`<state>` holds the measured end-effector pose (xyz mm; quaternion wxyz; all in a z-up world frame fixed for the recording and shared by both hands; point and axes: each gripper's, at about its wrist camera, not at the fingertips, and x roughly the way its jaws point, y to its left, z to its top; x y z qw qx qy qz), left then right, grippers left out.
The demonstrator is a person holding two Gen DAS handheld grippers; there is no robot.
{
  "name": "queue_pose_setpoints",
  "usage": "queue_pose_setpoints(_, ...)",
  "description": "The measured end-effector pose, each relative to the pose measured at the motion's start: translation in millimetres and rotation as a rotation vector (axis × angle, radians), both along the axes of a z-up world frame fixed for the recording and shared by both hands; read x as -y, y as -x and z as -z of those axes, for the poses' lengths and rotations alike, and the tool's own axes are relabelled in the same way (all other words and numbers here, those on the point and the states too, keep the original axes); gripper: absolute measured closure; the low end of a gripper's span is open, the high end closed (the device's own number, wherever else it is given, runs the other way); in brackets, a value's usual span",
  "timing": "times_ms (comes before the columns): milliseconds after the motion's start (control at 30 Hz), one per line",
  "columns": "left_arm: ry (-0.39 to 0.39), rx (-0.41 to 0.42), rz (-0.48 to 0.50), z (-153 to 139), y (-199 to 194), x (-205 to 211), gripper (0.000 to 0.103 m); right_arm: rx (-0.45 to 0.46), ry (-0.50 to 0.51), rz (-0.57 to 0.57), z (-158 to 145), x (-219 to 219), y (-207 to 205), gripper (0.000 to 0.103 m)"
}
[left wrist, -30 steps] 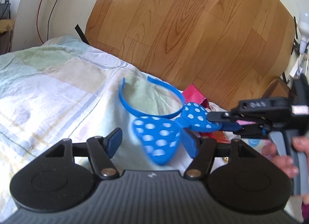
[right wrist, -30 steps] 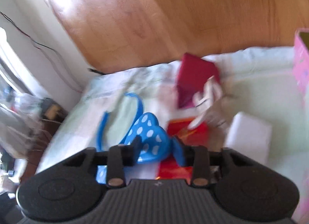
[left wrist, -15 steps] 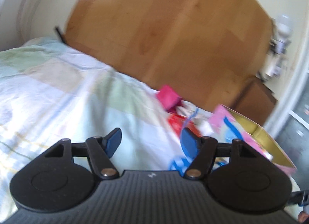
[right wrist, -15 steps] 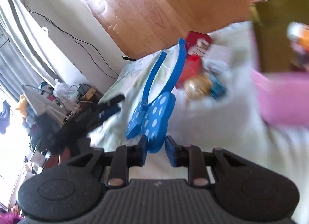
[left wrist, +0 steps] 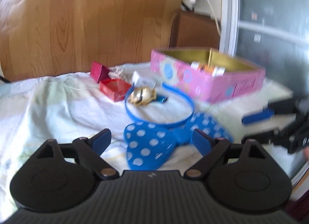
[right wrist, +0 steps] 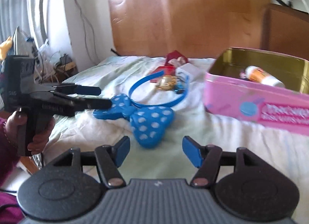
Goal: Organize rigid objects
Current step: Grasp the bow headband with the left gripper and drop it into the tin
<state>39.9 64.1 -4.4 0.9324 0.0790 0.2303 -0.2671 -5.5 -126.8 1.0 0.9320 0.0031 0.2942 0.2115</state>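
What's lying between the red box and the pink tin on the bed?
A gold trinket and a small white box lie between the red box and the pink tin, clearest in the left wrist view.

Both handheld grippers are the same build: matte black plastic with a ribbed grey-black deck in the middle, a small white logo stamped near its front edge, and a round disc housing moulded into each side. Each finger is a black linkage arm pinned with a shiny silver screw and has a triangular cut-out, tipped with a flat blue pad. Seen from the right wrist camera, the left gripper (right wrist: 92, 96) is a boxy black pistol-grip unit with faint white lettering on its side, and its long thin fingers end in dark blue. The hand (right wrist: 29, 127) wrapped around it comes out of a magenta-purple sleeve (right wrist: 6, 152).
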Motion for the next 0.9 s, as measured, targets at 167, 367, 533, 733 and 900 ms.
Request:
queue_pose_setpoints(167,-0.064,-0.083,-0.011,12,-22,4,0.017,-0.016,0.087,-0.035,13,-20,-23,0.028)
queue_pose_setpoints(367,-0.029,-0.030,-0.025,6,-12,6,0.039,0.030,0.110,-0.026,13,-32,-32,0.055)
queue_pose_setpoints(533,-0.004,0.090,-0.048,-25,7,9,0.039,0.189,0.144,-0.036,-11,-29,-10,0.055)
queue_pose_setpoints(733,0.002,0.133,0.013,-53,-24,59,0.039,0.291,0.198,0.068,-30,9,-17,0.055)
queue_pose_setpoints(900,0.003,0.107,0.103,-63,-66,135,0.039,0.251,0.212,0.204,-37,78,-39,0.055)
